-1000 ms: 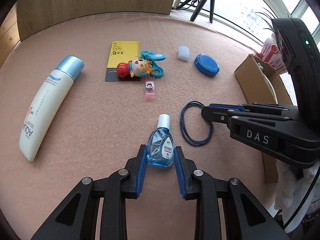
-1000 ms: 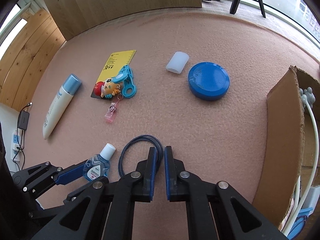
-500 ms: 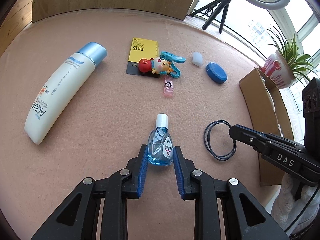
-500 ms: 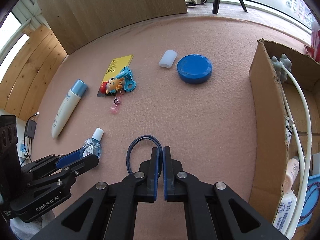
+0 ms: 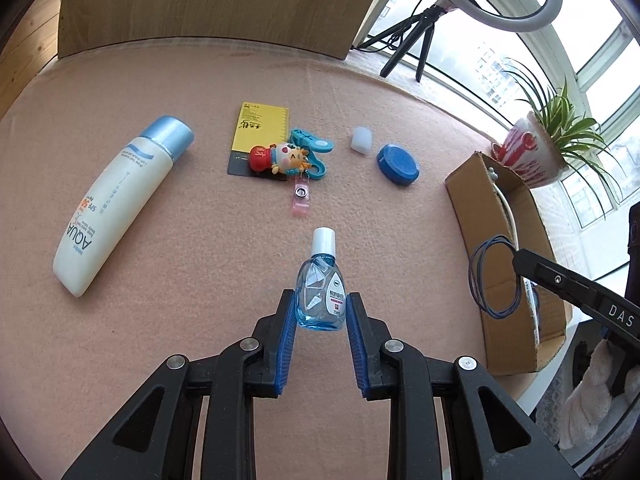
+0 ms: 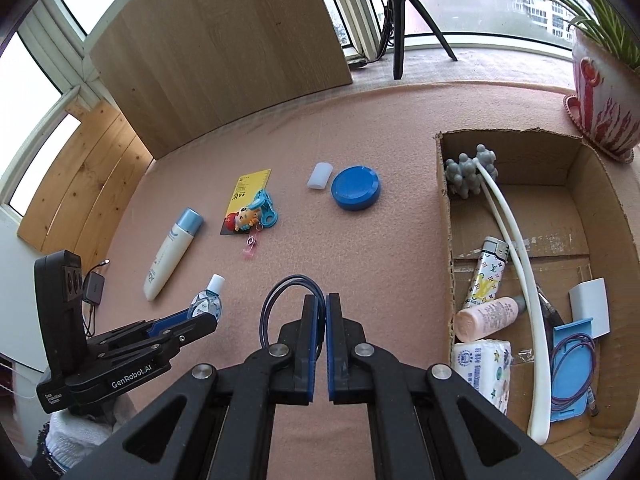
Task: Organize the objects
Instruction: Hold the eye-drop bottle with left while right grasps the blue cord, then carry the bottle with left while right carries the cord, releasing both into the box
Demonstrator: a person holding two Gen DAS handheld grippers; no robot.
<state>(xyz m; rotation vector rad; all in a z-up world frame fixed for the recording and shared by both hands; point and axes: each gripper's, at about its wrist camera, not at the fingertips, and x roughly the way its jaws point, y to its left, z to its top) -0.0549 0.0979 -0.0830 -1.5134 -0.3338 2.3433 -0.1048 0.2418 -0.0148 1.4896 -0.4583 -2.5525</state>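
Note:
My left gripper (image 5: 322, 298) is shut on a small clear-blue eye-drop bottle (image 5: 322, 292) with a white cap, gripped at its lower body a little above the pink mat (image 5: 200, 340). The right wrist view has the same bottle (image 6: 208, 300) at the lower left. My right gripper (image 6: 322, 300) is shut on a thin dark blue elastic band (image 6: 280, 292), whose loop hangs out to the left of the fingers. In the left wrist view the band (image 5: 496, 280) dangles in front of the open cardboard box (image 5: 472, 208).
On the mat lie a white AQUA sunscreen bottle (image 5: 116, 208), a yellow card (image 5: 260, 128) with a doll keychain (image 5: 280, 158), a pink clip (image 5: 301, 200), a white cap (image 5: 360, 140) and a blue round tin (image 5: 398, 164). The box (image 6: 444, 208) holds several items. A potted plant (image 6: 600, 100) stands behind it.
Both grippers have risen. The right one carried the band up off the mat and rightward toward the box. The left one lifted the eye-drop bottle slightly.

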